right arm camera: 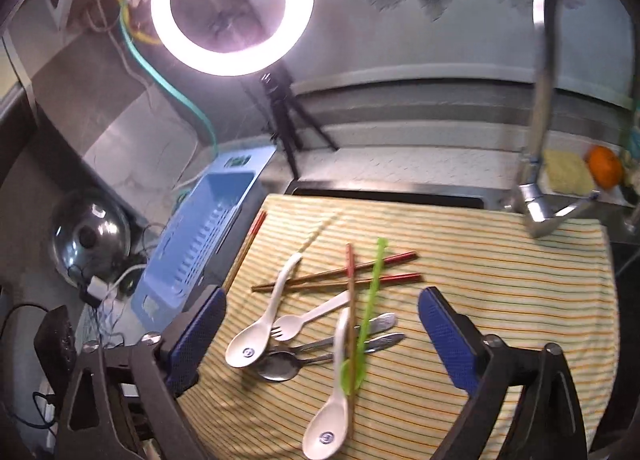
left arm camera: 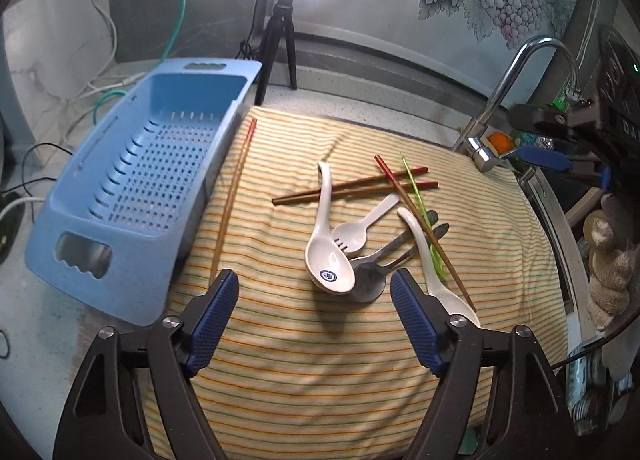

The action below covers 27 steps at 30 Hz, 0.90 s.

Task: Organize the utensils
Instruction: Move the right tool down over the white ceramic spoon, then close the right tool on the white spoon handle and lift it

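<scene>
Both grippers, left (left arm camera: 312, 292) and right (right arm camera: 322, 324), hover spread and empty above the utensil pile (left arm camera: 360, 236) on the cloth (left arm camera: 320, 360). Probably best to lift the nearest spoon (left arm camera: 326, 256) cleanly, then carry it left to the basket (left arm camera: 72, 196).

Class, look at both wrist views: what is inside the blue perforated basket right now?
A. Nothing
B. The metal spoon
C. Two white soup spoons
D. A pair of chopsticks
A: the blue basket shows only its bare slotted floor, while the spoons and chopsticks lie on the striped cloth.
</scene>
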### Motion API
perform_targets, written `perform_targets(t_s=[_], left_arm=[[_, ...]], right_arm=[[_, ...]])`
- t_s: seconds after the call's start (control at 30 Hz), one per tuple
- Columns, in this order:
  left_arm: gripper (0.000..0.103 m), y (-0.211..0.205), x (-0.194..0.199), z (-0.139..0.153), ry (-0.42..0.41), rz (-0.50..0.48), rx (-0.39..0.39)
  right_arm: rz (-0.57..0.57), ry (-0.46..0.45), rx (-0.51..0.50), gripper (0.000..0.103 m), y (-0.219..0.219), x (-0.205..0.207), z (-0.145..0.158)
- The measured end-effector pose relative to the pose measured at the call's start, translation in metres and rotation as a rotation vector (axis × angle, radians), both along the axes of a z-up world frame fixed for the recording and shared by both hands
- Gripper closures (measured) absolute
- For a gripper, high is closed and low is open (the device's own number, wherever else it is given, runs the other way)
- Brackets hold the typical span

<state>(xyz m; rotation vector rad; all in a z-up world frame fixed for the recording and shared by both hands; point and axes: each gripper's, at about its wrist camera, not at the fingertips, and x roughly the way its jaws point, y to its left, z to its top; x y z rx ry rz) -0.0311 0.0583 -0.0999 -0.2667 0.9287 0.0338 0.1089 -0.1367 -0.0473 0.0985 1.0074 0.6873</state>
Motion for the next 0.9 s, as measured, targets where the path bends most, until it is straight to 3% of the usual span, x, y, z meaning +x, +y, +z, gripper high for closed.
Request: perform_targets(t_s=[0.1,0.27,0.43,0.53,0.9], left_arm=[[0.041,-0.002,0.005,-0.010,0.017,-0.024,-0.020],[0.051,-0.009,0.012,-0.022,0.024,-0.073,-0.005],[0.058,-0.015,0.017,-0.027,0.013,-0.120,0.043],[0.058,-0.018,0.020,-0.029,0.012,-0.148,0.082],[0.058,-0.019,0.035,-0.041,0.036,-0.187,0.079]], right_arm=[[0.060,0.078,-0.011,0.027,0.027,0.011,-0.016],[0.144,0.255,-0.008,0.050,0.069,0.027,-0.053],[0.165,0.364,-0.026,0.061,0.095,0.037,-0.084],[0.164,0.419,-0.027,0.066,0.104,0.041,-0.098],[0.149,0.471,-0.062,0.072,0.124,0.051,-0.124]])
